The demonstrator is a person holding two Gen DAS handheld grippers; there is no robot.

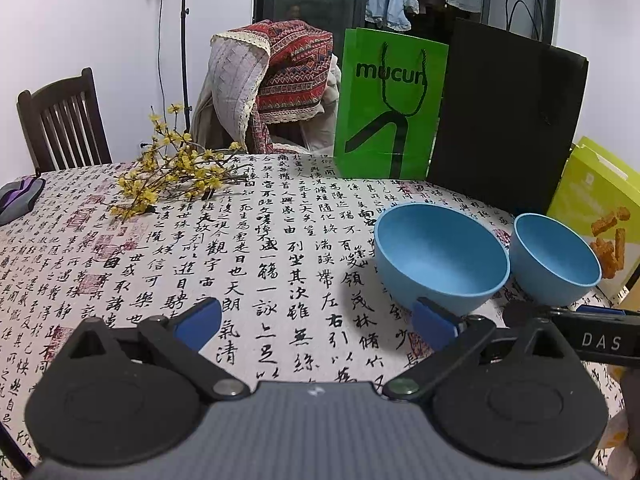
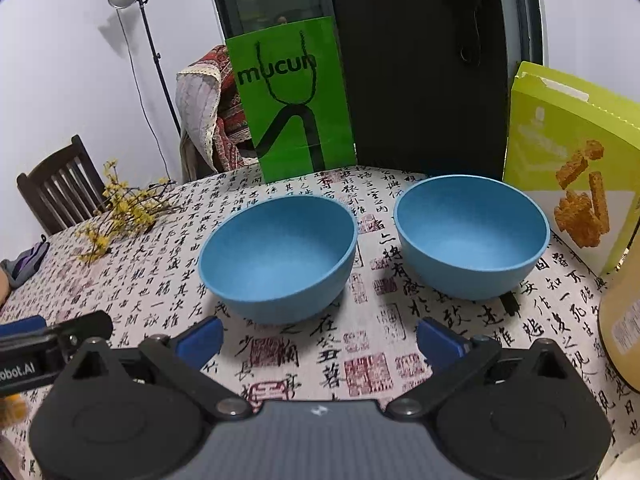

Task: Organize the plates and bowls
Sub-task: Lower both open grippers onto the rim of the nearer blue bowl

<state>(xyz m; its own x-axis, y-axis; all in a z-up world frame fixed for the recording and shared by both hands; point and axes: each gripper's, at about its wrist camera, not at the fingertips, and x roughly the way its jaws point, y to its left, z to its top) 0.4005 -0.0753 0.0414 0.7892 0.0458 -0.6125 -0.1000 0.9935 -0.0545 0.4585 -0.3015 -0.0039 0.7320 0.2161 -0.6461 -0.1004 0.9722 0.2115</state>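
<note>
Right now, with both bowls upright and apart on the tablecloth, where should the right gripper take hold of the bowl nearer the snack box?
Probably the near rim of the right blue bowl. It stands upright and empty, its rounded wall too wide for the open jaws. The right gripper could come from the near side, one finger inside and one outside the rim. The left blue bowl stands clear.

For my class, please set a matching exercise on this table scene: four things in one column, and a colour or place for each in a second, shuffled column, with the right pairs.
Things:
1. bowls
2. mucun bag
3. flower sprig
4. snack box

Descriptions:
A. yellow blossoms, lying at the table's left
B. bright green, standing upright
C. blue, side by side, empty
D. yellow-green, at the table's right edge

Pairs: 1-C, 2-B, 3-A, 4-D
</note>
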